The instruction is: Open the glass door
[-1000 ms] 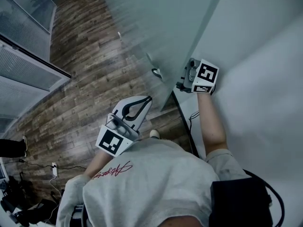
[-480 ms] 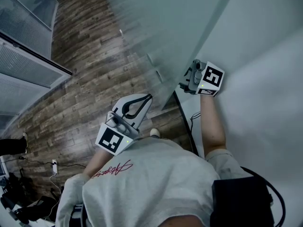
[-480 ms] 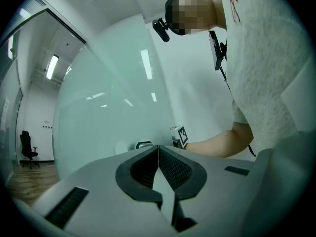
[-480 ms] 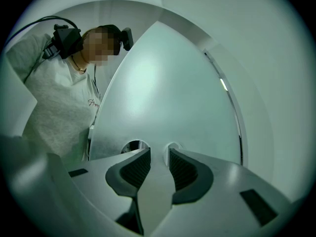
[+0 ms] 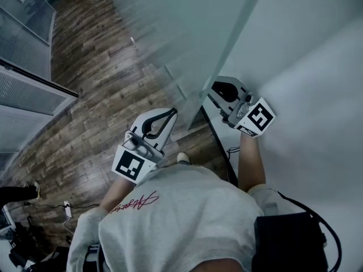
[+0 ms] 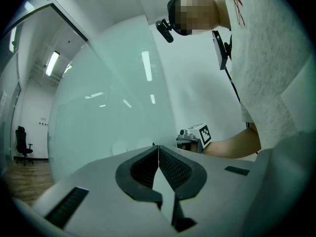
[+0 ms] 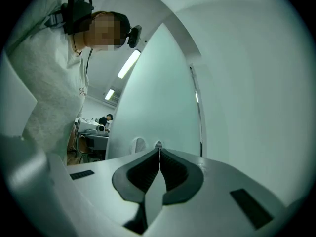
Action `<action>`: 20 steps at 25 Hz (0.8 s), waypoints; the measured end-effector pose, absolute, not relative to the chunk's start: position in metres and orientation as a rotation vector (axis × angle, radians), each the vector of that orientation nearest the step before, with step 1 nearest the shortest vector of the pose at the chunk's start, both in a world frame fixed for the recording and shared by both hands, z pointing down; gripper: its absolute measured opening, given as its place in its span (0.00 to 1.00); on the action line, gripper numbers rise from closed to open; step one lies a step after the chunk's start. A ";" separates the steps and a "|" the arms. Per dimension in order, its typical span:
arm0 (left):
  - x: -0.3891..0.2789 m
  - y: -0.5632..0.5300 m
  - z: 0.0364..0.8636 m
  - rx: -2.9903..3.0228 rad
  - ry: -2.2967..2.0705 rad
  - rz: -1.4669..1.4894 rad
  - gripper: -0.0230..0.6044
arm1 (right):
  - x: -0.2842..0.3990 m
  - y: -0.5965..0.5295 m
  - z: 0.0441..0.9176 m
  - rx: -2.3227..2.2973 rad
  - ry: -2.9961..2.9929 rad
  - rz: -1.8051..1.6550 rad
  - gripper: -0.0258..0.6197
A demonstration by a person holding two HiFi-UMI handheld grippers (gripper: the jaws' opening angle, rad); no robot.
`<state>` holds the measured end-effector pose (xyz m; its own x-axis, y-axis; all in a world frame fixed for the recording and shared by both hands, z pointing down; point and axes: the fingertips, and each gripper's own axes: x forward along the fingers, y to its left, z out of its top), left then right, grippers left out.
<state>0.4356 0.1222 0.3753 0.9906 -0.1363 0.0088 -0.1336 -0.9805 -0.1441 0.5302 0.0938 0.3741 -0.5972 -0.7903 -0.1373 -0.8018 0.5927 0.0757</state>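
The frosted glass door (image 5: 187, 27) stands ahead of me, and its free edge (image 5: 227, 55) runs next to the white wall. In the head view the pane is smeared with blur, and the handle (image 5: 177, 84) is only a faint streak. In the right gripper view two round handle mounts (image 7: 140, 144) show on the glass (image 7: 158, 93). My right gripper (image 5: 214, 88) hangs just off the door's edge; its jaws have just been closing and now meet with nothing between them (image 7: 159, 150). My left gripper (image 5: 173, 112) is held level in front of the pane, shut and empty (image 6: 158, 146).
A white wall (image 5: 306, 55) is close on the right. Wood-plank floor (image 5: 96, 95) spreads to the left, with glass partitions (image 5: 28, 89) at the far left and a cable (image 5: 68, 205) near my feet. A desk with another person (image 7: 104, 120) lies beyond the door.
The right gripper has drawn back from the door's edge toward me and turned, and its jaws have closed. The door and floor look more blurred. The left gripper has barely moved.
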 end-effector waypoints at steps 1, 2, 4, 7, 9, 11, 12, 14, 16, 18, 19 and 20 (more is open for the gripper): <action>0.435 0.122 0.374 -2.993 0.191 -0.019 0.06 | 0.529 0.100 0.372 -1.406 2.713 0.204 0.07; 0.435 0.122 0.373 -2.994 0.178 -0.011 0.07 | 0.527 0.107 0.369 -1.440 2.699 0.207 0.07; 0.435 0.123 0.370 -3.002 0.155 0.008 0.06 | 0.523 0.121 0.362 -1.498 2.663 0.227 0.07; 0.435 0.124 0.367 -3.017 0.113 0.038 0.06 | 0.513 0.140 0.356 -1.595 2.627 0.286 0.07; 0.431 0.126 0.366 -3.015 0.073 0.036 0.06 | 0.503 0.150 0.348 -1.641 2.595 0.300 0.07; 0.427 0.128 0.364 -3.018 0.038 0.035 0.06 | 0.492 0.159 0.340 -1.671 2.568 0.294 0.07; 0.424 0.129 0.363 -3.022 0.024 0.038 0.06 | 0.486 0.164 0.338 -1.684 2.560 0.289 0.07; 0.419 0.133 0.361 -3.026 -0.005 0.046 0.06 | 0.474 0.173 0.337 -1.702 2.541 0.278 0.07; 0.413 0.138 0.361 -3.025 -0.035 0.053 0.06 | 0.463 0.180 0.337 -1.708 2.512 0.269 0.07; 0.408 0.142 0.362 -3.026 -0.068 0.064 0.06 | 0.452 0.183 0.340 -1.719 2.501 0.267 0.07; 0.406 0.144 0.363 -3.027 -0.083 0.067 0.06 | 0.446 0.185 0.342 -1.725 2.500 0.263 0.07; 0.403 0.147 0.364 -3.029 -0.098 0.066 0.06 | 0.442 0.186 0.344 -1.731 2.495 0.256 0.07</action>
<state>0.4029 0.1468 0.3641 0.9970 0.0666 -0.0397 0.0618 -0.9918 -0.1117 0.4418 0.1864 0.3442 -0.3520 -0.9200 -0.1722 -0.9358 0.3423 0.0842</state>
